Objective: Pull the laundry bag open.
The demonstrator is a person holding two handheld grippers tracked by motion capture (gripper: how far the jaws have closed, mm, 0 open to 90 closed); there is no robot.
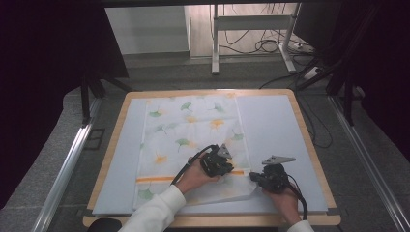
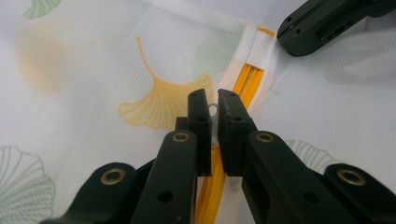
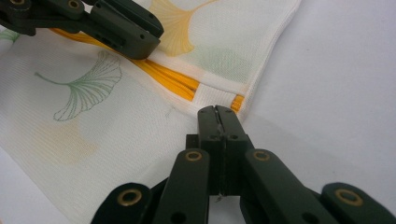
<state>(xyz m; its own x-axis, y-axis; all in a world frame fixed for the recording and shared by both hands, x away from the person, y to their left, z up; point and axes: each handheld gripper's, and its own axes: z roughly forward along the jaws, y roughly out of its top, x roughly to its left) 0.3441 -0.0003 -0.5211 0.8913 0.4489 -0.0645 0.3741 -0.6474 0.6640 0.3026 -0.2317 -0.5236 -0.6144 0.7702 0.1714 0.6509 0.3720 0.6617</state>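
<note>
**Zipping the mesh bag**

High view: the bag (image 1: 193, 145) lies flat on the tabletop (image 1: 309, 145), both my grippers at its near right corner.

Left gripper view: my left gripper (image 2: 214, 109) has its jaws nearly shut on the white zipper pull (image 2: 213, 110) over the orange zipper (image 2: 247, 79). Next I judge a steady pull along it.

Right gripper view: my right gripper (image 3: 217, 114) pinches the bag's edge, jaws fully closed. No writing visible.

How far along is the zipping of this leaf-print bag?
The bag already lies flat on the table. In hand: the left gripper is shut on the zipper pull along the orange zipper, while the right gripper pinches the bag's edge near the zipper's end. Left: a short stretch of zipper.
</note>
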